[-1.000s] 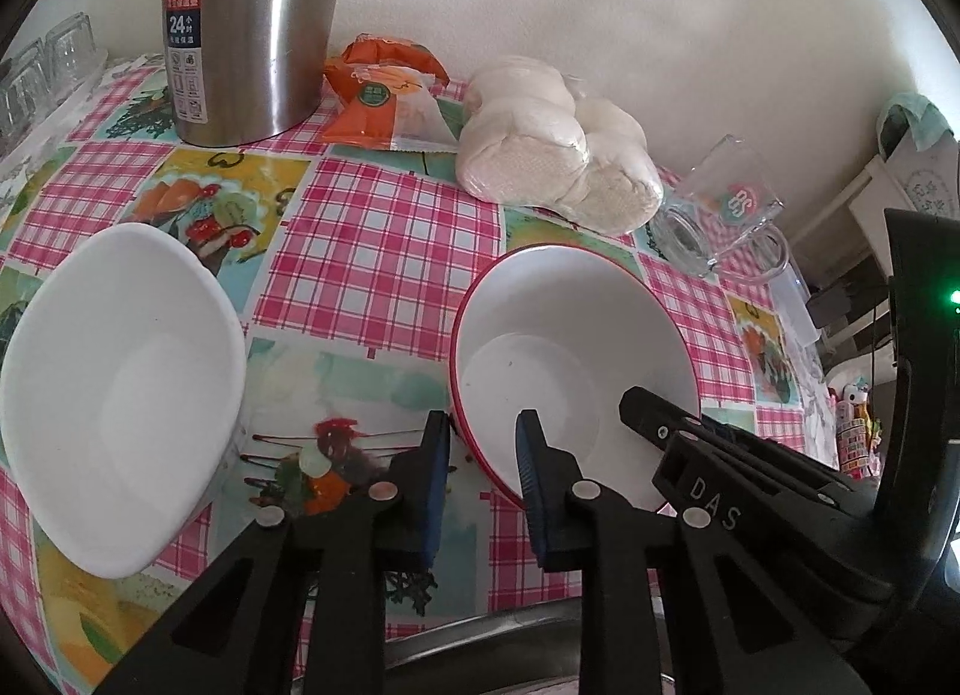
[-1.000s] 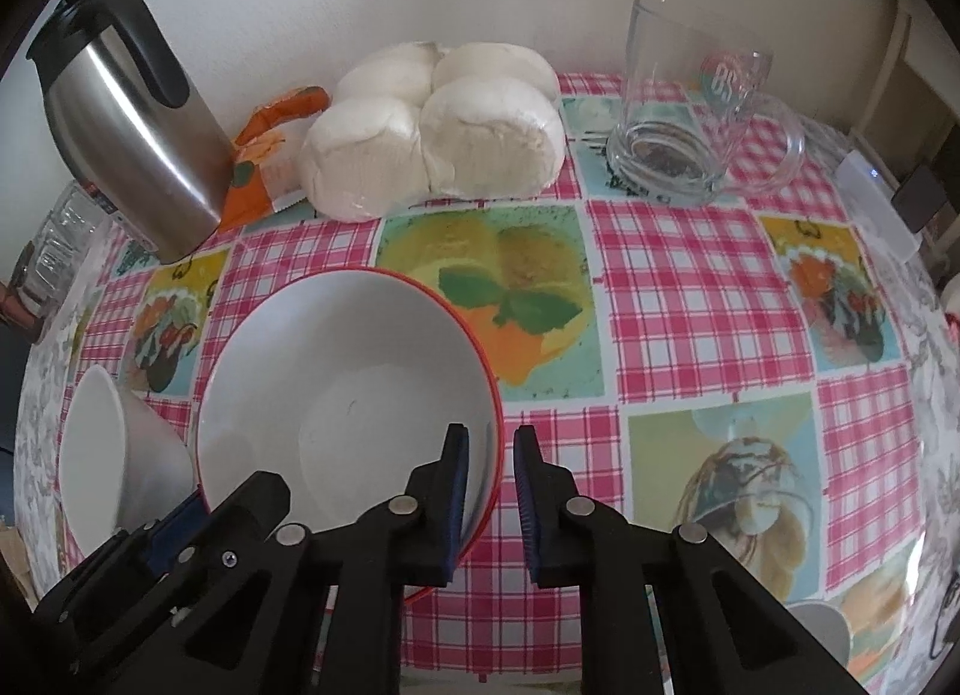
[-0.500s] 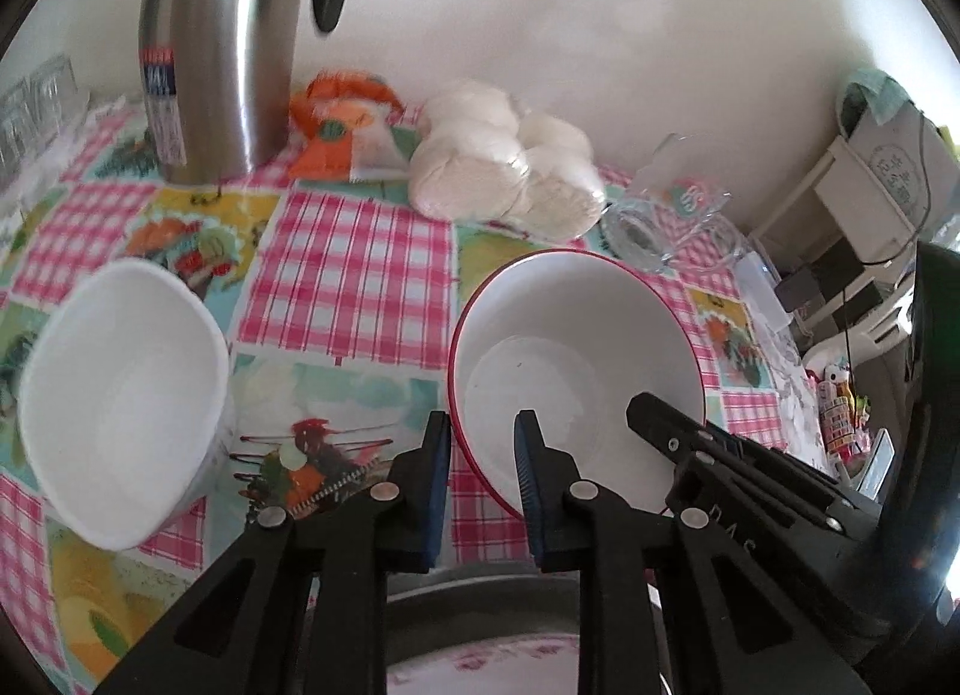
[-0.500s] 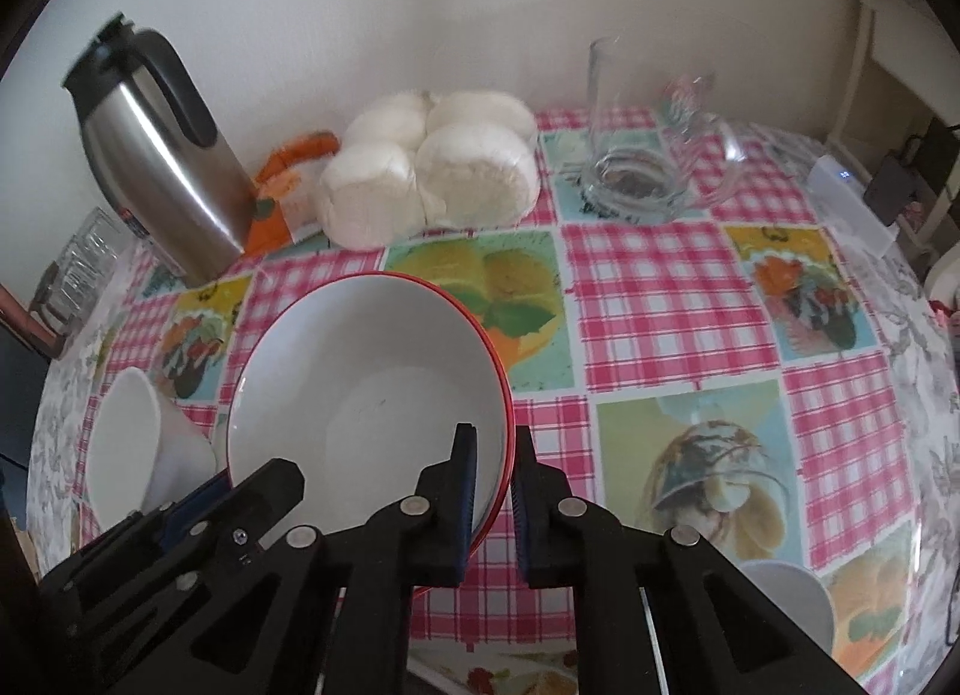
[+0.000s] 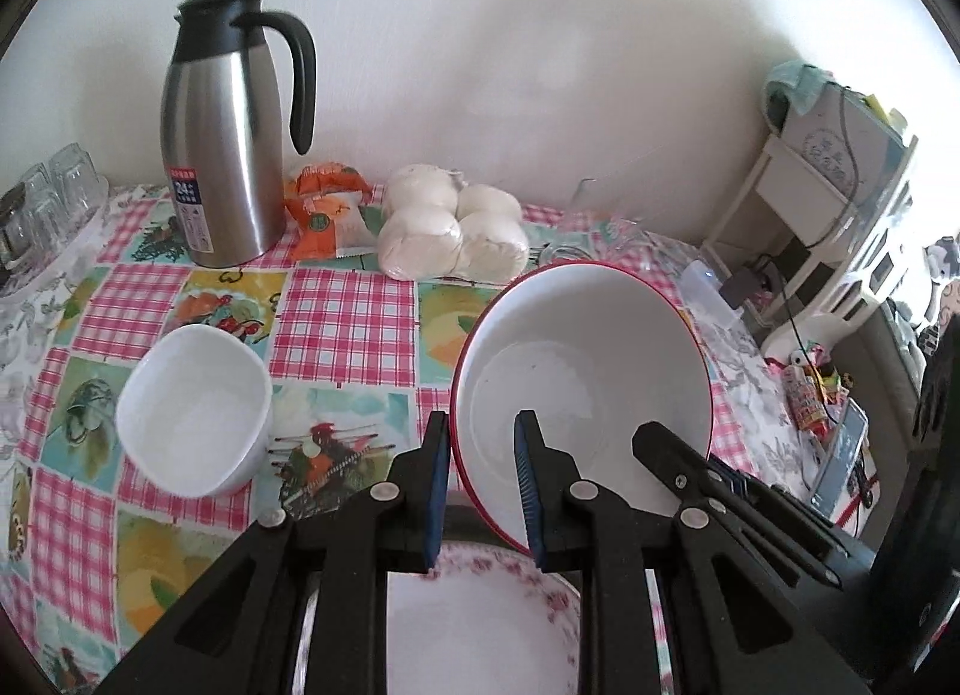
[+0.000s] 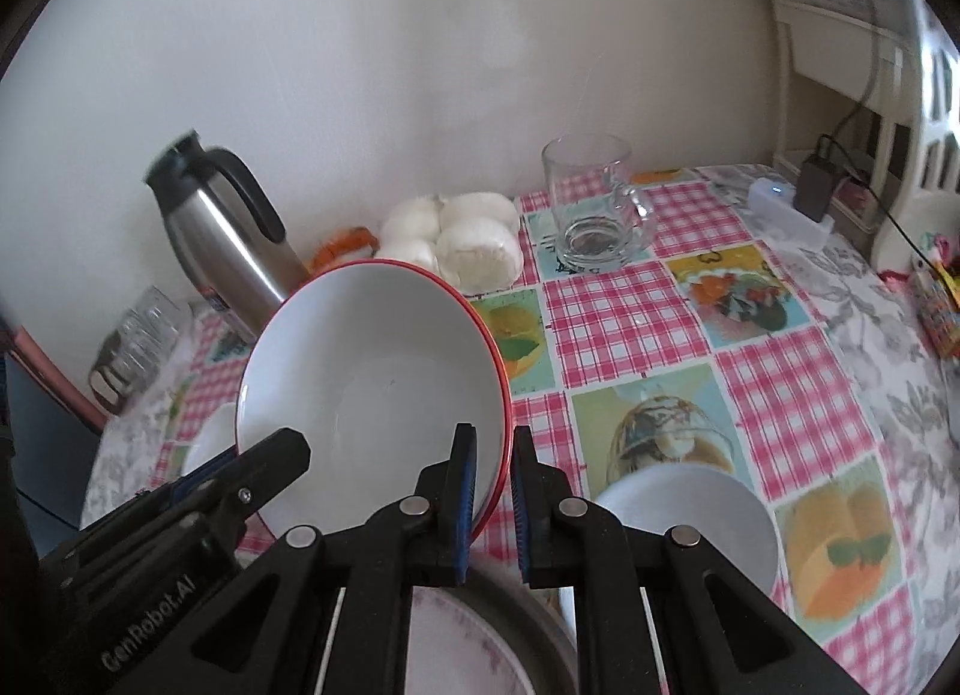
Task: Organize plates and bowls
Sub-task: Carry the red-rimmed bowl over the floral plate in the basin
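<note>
Table under a checked pink cloth with fruit pictures, set against a plain pale wall; white shelves with cables at the right. At the far edge: steel jug, orange packet, bagged white buns, glass mug. Small glasses far left.

Red-rimmed bowl, white inside, tilted and lifted clear of the cloth, near centre. Left gripper clamped on its left rim; right gripper clamped on its right rim. Directly below, near edge, a plate with pink flowers. White bowl on the cloth at left; another white bowl near right.
</note>
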A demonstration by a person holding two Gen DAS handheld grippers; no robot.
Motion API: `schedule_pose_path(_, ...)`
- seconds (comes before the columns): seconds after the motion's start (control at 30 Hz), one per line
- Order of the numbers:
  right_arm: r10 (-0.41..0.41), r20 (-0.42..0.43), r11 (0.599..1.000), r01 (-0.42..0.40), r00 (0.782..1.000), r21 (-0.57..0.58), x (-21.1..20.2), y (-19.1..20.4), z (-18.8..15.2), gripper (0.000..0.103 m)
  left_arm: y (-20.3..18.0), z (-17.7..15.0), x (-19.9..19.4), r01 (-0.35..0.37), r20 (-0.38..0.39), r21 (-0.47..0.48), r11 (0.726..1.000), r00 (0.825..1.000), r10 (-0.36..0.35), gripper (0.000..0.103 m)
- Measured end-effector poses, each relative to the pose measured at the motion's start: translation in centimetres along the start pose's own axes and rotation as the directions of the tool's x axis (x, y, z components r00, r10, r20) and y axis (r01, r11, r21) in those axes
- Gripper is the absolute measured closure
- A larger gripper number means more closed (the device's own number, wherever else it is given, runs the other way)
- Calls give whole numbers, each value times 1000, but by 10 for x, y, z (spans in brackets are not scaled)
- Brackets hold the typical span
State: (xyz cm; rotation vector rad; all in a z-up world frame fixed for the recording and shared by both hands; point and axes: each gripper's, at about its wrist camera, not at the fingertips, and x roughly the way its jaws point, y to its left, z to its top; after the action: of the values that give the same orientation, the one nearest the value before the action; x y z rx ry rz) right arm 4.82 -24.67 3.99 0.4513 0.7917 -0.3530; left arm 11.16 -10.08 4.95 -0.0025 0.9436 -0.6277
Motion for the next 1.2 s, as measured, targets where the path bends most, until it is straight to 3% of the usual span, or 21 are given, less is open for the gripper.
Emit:
schedule_pose_path(0.6,76,51,995,-79,996,62,-58,0,-70,88,-2,-46,-51,-22,15,49,999,1000,21,81)
schedule_pose_path(1.2,68,-75,997,-65,995,49,-38,9,-103,88,25,-76,-34,-73,-149,-46,996,987,66,81)
